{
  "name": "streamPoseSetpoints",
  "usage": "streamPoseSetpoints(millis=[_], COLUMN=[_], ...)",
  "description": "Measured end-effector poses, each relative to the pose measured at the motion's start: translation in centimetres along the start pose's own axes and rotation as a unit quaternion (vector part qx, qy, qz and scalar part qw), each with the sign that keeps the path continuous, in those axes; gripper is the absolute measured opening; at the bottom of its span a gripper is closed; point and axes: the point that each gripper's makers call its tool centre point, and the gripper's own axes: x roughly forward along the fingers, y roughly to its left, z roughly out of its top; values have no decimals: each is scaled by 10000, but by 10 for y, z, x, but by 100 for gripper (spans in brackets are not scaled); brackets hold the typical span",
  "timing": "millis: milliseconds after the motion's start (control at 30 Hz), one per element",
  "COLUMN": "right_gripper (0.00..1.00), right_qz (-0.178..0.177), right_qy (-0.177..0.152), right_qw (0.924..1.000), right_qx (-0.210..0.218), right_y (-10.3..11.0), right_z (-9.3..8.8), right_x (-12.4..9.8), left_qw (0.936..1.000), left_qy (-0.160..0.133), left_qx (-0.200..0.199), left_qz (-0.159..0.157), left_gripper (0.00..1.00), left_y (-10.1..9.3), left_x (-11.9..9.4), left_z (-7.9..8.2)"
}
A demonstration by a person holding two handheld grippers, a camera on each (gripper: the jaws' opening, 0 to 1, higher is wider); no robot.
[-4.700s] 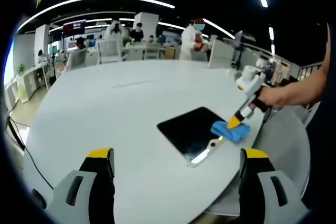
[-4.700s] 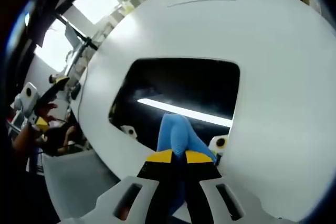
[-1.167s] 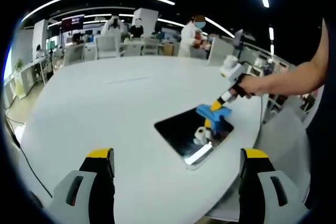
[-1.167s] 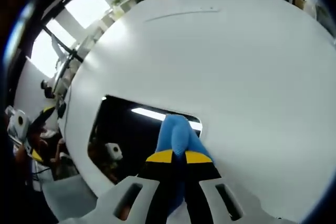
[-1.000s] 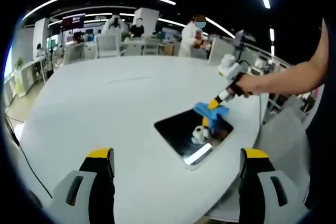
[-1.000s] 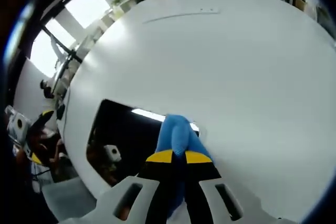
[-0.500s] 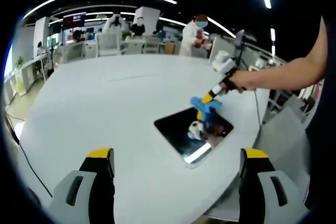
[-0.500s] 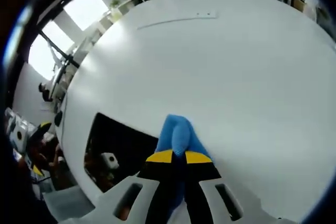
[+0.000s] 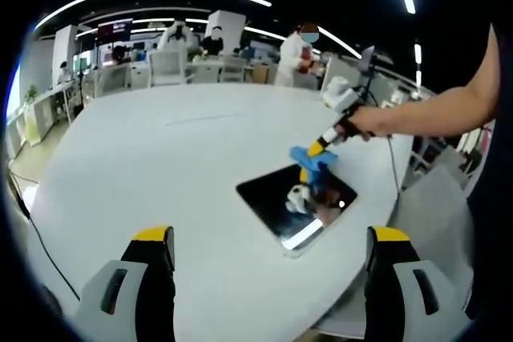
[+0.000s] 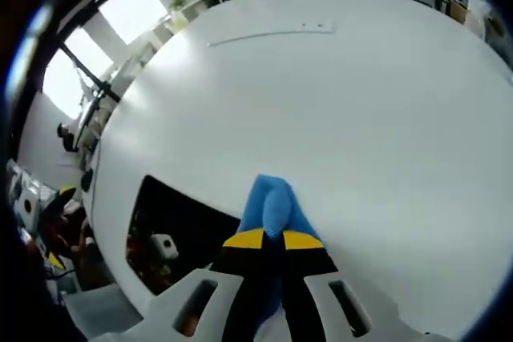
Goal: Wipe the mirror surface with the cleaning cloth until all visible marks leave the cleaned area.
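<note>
Swept across from the mirror's (image 9: 296, 207) near edge, the right gripper (image 9: 317, 148), clamped on the blue cleaning cloth (image 10: 272, 206), reaches its far edge near the white counter's (image 9: 160, 166) right rim; left gripper (image 9: 268, 238) idles wide open. Even overlapping strokes seem best.

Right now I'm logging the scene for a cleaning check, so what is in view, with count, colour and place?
Table: one, white, round, under everything.
Mirror: one, dark reflective rectangle, flat on the table near its edge.
Cleaning cloth: one, blue, at the mirror's far edge, clamped in the right gripper's jaws.
Chairs and desks: several, white, beyond the table.
People: several, standing in the background.
Right gripper: white with yellow tips, shut on the cloth.
Left gripper: same colours, jaws apart, empty.
</note>
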Motion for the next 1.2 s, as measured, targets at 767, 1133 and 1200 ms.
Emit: streamPoseSetpoints(millis=[767,1133,1200], right_gripper=[2,2,2], right_qz=[-94,-192,-194], right_qy=[-16,93,110], right_qw=[9997,9997,9997], right_qx=[218,106,102], right_y=[-49,-53,-53], right_z=[-28,-42,-44], right_x=[-50,-51,-48], left_qw=[9999,9999,9999], left_qy=[-17,-8,5], left_qx=[100,148,149], left_qz=[-21,-23,-9], left_gripper=[100,100,100], left_y=[-5,-7,-6], left_x=[5,6,6], left_z=[4,7,6])
